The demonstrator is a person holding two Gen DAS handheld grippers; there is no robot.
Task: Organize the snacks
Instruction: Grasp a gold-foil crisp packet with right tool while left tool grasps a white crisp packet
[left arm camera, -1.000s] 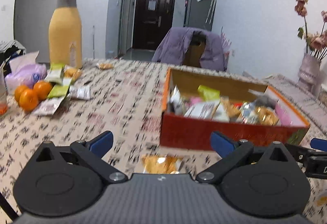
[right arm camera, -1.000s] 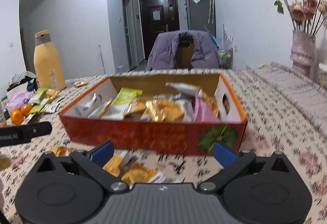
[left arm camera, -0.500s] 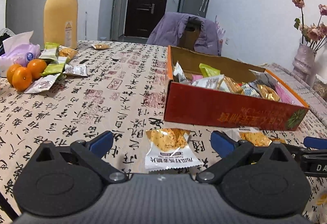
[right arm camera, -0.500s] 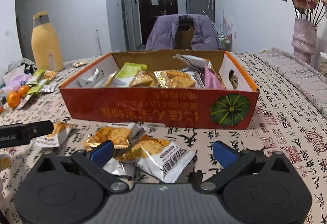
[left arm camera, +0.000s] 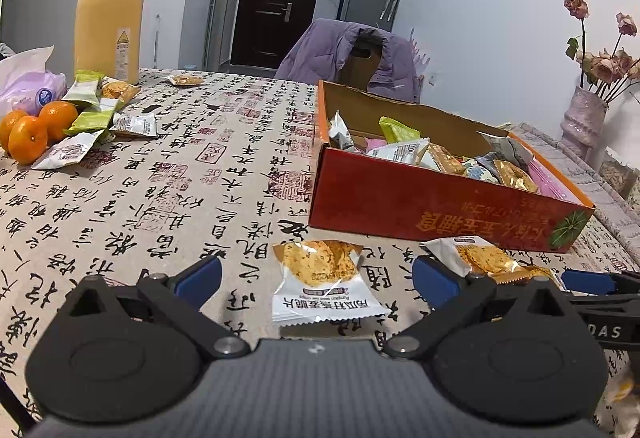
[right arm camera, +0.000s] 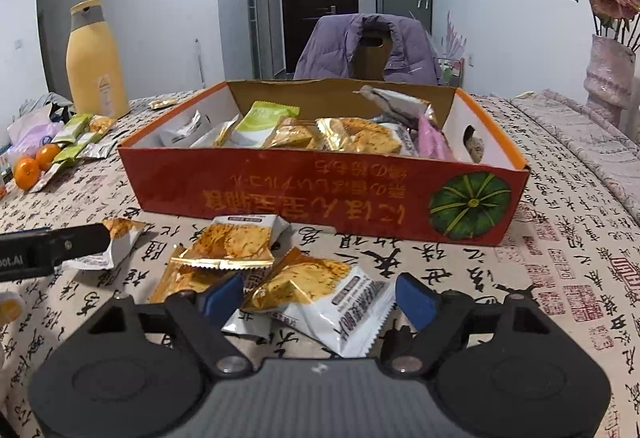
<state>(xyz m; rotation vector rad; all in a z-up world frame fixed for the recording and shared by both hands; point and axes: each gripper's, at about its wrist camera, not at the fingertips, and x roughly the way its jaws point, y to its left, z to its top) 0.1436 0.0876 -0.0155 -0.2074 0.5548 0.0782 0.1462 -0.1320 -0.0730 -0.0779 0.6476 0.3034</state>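
Snack packet (right arm camera: 320, 298) lying flat, long axis crosswise, closing right tool (right arm camera: 320, 296)

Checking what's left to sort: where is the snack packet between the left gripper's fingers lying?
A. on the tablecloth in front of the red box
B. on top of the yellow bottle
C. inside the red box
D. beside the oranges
A: the snack packet lies flat on the tablecloth, just short of the red box, untouched between the open left gripper.

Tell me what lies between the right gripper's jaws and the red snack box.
In the right wrist view, the closing right gripper straddles a white-and-gold snack packet; beyond it, more gold packets lie on the tablecloth before the red box.
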